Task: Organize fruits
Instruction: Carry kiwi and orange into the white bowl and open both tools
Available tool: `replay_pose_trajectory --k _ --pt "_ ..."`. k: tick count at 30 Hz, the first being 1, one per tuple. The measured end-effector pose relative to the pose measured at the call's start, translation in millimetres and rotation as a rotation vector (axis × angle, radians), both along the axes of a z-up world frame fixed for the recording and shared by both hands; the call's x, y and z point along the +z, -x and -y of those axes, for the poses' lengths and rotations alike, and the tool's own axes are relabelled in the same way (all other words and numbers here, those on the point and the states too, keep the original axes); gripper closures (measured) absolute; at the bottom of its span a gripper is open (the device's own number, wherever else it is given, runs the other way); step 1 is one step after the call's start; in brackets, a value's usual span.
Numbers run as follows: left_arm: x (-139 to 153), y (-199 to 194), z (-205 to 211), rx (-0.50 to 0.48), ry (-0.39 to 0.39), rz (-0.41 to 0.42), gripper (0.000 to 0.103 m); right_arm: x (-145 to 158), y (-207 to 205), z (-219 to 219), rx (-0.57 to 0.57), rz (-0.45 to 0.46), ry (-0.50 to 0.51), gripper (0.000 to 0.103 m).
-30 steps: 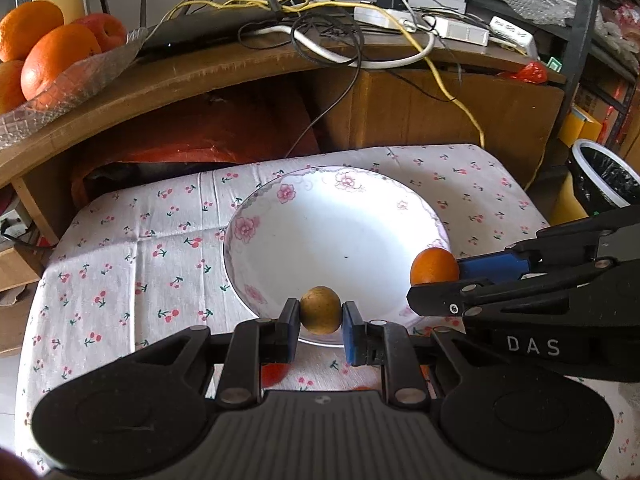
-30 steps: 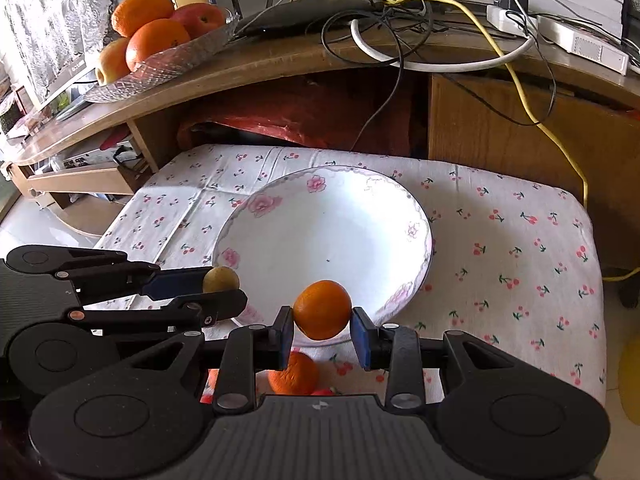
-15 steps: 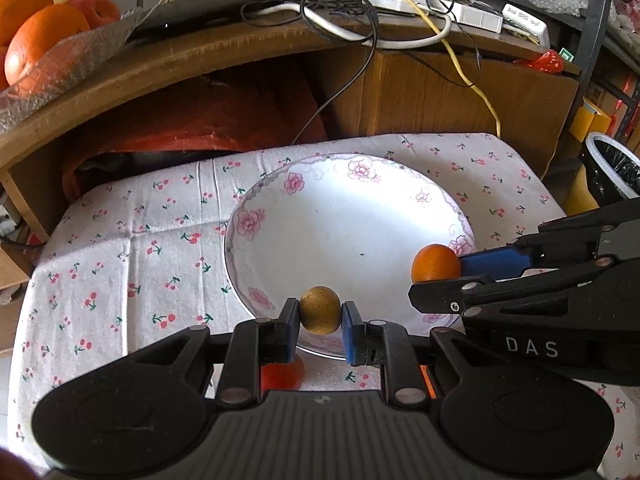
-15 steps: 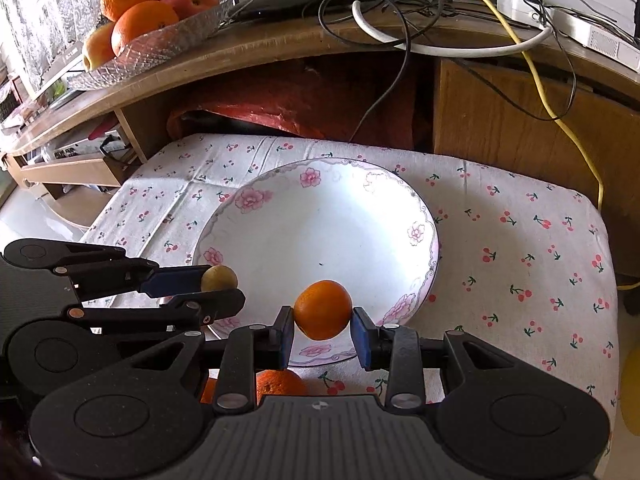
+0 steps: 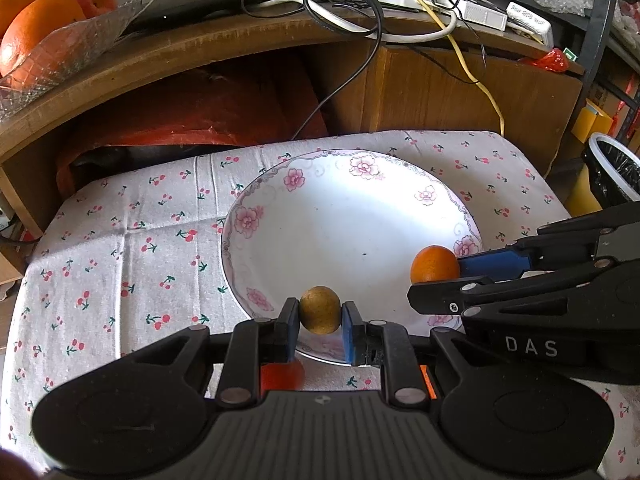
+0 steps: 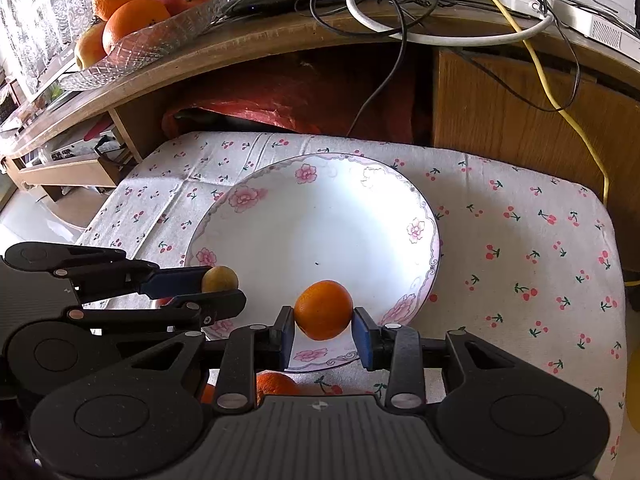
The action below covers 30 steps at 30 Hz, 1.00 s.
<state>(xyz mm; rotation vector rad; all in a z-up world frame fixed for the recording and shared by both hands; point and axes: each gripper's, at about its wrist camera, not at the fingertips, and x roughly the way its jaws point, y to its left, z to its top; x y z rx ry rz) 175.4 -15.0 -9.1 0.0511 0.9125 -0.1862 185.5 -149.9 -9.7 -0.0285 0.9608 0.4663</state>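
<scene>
My left gripper point(image 5: 320, 317) is clamped on a small brownish-yellow fruit point(image 5: 320, 309), holding it in the air above the near rim of the white flowered plate point(image 5: 352, 216). My right gripper point(image 6: 323, 322) is clamped on a small orange point(image 6: 323, 309), also held above the plate's near edge, a little to the right of the other fruit. From the right wrist I can see the left gripper beside mine, the two held fruits near each other but apart. The plate sits on a cherry-print cloth point(image 6: 520, 248) and has nothing in it. Another orange fruit point(image 6: 276, 385) lies on the cloth under my right gripper, mostly hidden. On the wooden shelf point(image 6: 280, 36) behind, a glass bowl point(image 6: 156, 46) holds oranges and an apple.
</scene>
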Motion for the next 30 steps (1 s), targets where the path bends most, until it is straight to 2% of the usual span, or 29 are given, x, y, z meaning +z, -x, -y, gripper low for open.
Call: replay_pose_trajectory --k 30 --pt "1.7 0.9 1.1 0.001 -0.014 0.004 0.071 1.8 2.8 3.9 -0.005 0.029 0.011 0.07"
